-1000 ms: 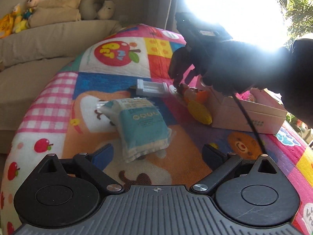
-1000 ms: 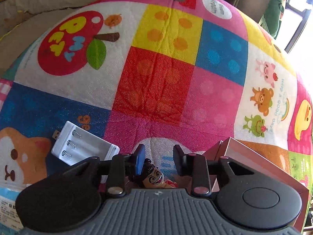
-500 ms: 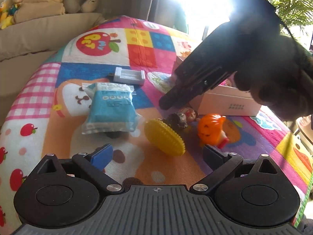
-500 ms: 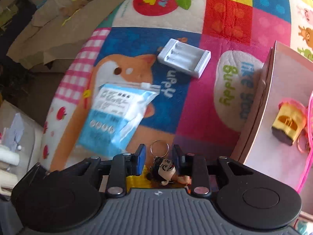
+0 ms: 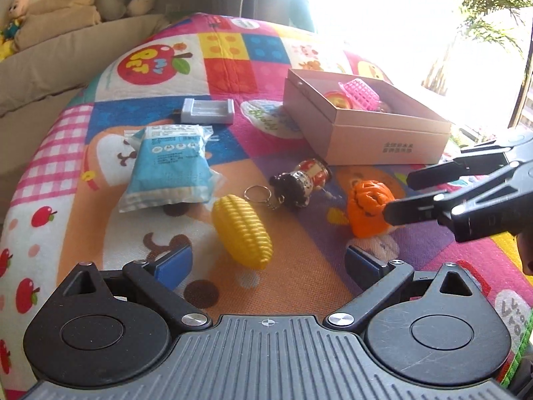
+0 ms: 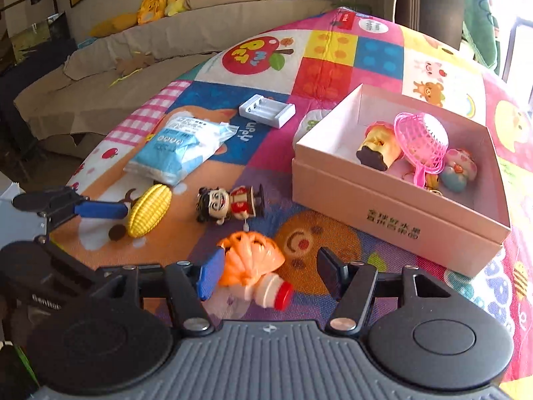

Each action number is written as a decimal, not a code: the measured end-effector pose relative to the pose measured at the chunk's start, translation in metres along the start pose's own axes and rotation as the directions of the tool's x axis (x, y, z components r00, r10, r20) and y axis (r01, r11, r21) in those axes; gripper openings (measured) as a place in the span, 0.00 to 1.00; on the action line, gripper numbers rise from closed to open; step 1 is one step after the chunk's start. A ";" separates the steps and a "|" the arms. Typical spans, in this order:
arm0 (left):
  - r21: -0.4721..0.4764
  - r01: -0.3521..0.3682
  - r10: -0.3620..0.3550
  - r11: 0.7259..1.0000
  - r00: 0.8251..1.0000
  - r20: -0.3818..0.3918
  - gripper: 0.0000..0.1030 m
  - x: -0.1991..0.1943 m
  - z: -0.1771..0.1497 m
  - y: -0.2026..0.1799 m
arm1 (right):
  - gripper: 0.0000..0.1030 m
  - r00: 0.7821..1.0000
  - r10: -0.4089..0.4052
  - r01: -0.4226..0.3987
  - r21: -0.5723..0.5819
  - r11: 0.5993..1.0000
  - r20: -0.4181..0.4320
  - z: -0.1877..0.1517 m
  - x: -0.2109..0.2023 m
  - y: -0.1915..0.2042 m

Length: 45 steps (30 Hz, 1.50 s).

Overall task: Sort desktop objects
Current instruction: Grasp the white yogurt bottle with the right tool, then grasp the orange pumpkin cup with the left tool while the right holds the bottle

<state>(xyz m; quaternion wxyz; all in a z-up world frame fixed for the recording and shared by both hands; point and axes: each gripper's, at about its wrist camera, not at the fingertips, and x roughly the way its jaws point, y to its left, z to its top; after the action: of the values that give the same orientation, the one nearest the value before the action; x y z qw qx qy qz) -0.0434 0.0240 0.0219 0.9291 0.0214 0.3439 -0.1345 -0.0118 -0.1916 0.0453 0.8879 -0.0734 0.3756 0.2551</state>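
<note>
A pink open box (image 5: 363,123) (image 6: 396,196) holds a pink fan (image 6: 421,141) and small toys. On the colourful mat lie a doll keychain (image 5: 299,181) (image 6: 230,203), a yellow corn toy (image 5: 241,231) (image 6: 148,210), an orange pumpkin toy (image 5: 368,211) (image 6: 251,261), a blue packet (image 5: 170,165) (image 6: 181,148) and a white battery charger (image 5: 208,110) (image 6: 266,110). My left gripper (image 5: 266,263) is open, just short of the corn. My right gripper (image 6: 266,278) is open around the pumpkin toy; it also shows in the left wrist view (image 5: 404,193).
A beige sofa (image 6: 160,43) with plush toys runs behind the mat on the left. A bright window and plants lie at the back right. The mat drops away at its left edge.
My right gripper has let go of the doll keychain, which now lies on the mat, and has pulled back and opened at the pumpkin. My left gripper has drawn back towards the corn.
</note>
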 end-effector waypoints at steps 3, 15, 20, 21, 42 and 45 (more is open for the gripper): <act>-0.016 -0.036 0.036 0.999 0.999 0.007 0.98 -0.004 0.006 0.001 | 0.61 1.000 -0.001 0.002 -0.040 0.999 0.002 -0.013 0.004 0.008; 0.040 0.004 -0.005 0.999 1.000 0.031 0.98 -0.001 0.027 -0.031 | 0.61 0.959 -0.276 0.273 0.057 0.960 0.055 -0.039 -0.006 -0.028; 0.093 -0.062 0.060 0.994 0.998 0.024 0.98 0.017 0.029 -0.043 | 0.61 0.983 -0.167 0.162 0.058 0.985 0.079 -0.042 -0.012 -0.023; 0.092 -0.086 0.084 0.992 0.996 0.023 0.98 0.019 0.030 -0.042 | 0.61 0.986 -0.147 0.144 0.036 0.989 0.081 -0.041 -0.010 -0.018; 0.053 -0.054 0.053 0.997 0.998 0.027 0.98 0.016 0.037 -0.035 | 0.49 0.956 -0.282 0.279 0.043 0.959 0.083 -0.045 -0.010 -0.032; 0.092 0.021 -0.025 0.996 0.999 0.041 0.98 0.020 0.039 -0.049 | 0.61 0.948 -0.306 0.293 0.133 0.947 0.090 -0.055 -0.017 -0.050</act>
<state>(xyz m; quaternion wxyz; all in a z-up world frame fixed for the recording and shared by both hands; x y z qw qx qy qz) -0.0171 -0.0328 0.0420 0.9326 0.0572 0.3178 -0.1614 -0.0303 -0.2591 0.0153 0.9384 -0.0628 0.3253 0.0981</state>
